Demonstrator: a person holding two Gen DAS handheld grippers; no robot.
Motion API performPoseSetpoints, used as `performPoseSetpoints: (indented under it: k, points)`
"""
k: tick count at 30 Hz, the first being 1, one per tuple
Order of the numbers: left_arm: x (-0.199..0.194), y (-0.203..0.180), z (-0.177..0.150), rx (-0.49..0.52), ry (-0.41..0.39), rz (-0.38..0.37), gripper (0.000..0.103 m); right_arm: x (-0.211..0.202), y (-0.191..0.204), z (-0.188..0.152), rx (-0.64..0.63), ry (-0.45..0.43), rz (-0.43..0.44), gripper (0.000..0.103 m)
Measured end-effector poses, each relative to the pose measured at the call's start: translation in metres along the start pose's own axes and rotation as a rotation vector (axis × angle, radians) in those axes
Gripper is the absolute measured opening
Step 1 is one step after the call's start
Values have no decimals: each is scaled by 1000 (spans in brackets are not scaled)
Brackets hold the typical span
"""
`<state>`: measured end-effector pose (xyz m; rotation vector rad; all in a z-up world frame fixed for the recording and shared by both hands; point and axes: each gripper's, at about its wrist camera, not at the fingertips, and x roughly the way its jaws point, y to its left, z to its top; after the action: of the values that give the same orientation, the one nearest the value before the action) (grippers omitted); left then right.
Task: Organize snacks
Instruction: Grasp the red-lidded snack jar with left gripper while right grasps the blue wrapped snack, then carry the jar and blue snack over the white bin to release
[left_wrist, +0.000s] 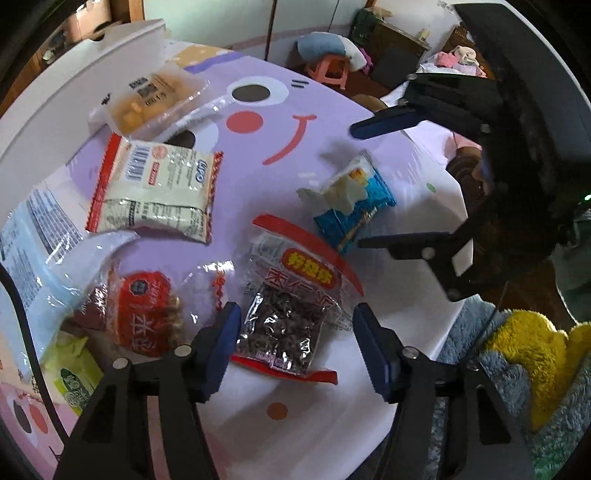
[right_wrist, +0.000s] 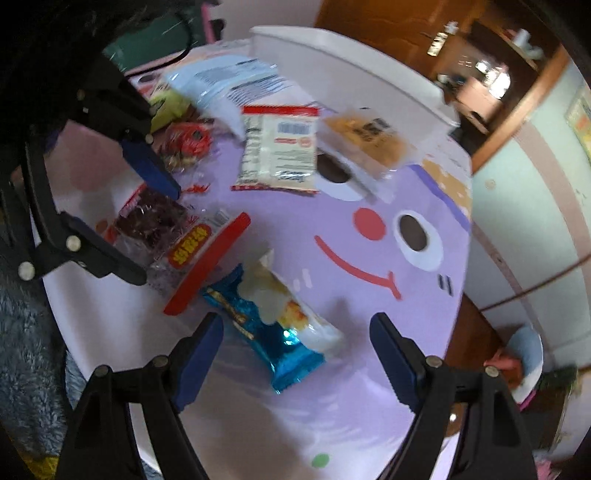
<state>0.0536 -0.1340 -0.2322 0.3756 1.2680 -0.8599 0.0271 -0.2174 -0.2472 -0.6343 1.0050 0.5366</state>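
Several snack packets lie on a round purple cartoon-face table (left_wrist: 332, 162). My left gripper (left_wrist: 295, 332) is open, its jaws on either side of a clear packet of dark snacks with red trim (left_wrist: 288, 314), which also shows in the right wrist view (right_wrist: 166, 236). My right gripper (right_wrist: 295, 347) is open around a blue and white packet (right_wrist: 280, 332), seen in the left wrist view (left_wrist: 354, 206) with the right gripper (left_wrist: 360, 184) over it. A red-edged white packet (left_wrist: 155, 184), an orange snack tray (left_wrist: 147, 99) and a red packet (left_wrist: 147, 314) lie further left.
A white box (left_wrist: 74, 85) stands along the table's far left edge, also in the right wrist view (right_wrist: 351, 66). A large pale blue bag (left_wrist: 37, 236) and a green packet (left_wrist: 74, 373) lie at left. Grey and yellow plush (left_wrist: 517, 350) lies below the table edge. A pink stool (left_wrist: 328, 70) stands behind.
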Motion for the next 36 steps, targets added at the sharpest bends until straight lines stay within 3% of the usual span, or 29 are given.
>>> performPoseSetpoints:
  k: [1, 3, 4, 8, 13, 16, 19, 25, 30, 36]
  points:
    - [1, -1, -1, 2, 7, 1, 66, 0, 1, 1, -6, -12, 21, 75]
    - [2, -3, -1, 10, 11, 8, 68, 1, 0, 3, 1, -11, 79, 51]
    - [1, -2, -1, 12, 9, 13, 68, 2, -1, 4, 17, -9, 107, 44]
    - [2, 0, -1, -7, -4, 19, 68, 5, -8, 3, 101, -20, 129, 35]
    - [5, -4, -1, -47, -18, 62, 67, 1, -20, -6, 267, -44, 182, 32]
    - [7, -8, -1, -101, -31, 87, 61, 1, -24, -10, 345, -54, 194, 32]
    - [2, 3, -2, -211, -53, 64, 47, 0, -29, -13, 431, -68, 213, 31]
    - [-7, 20, -7, -356, -91, 4, 45, -2, -35, -17, 512, -78, 205, 31]
    - [-30, 18, -8, -359, -164, -8, 44, -10, -38, -15, 532, -97, 199, 31]
    - [-84, 6, -3, -329, -318, 60, 44, -29, -32, 6, 513, -145, 198, 31]
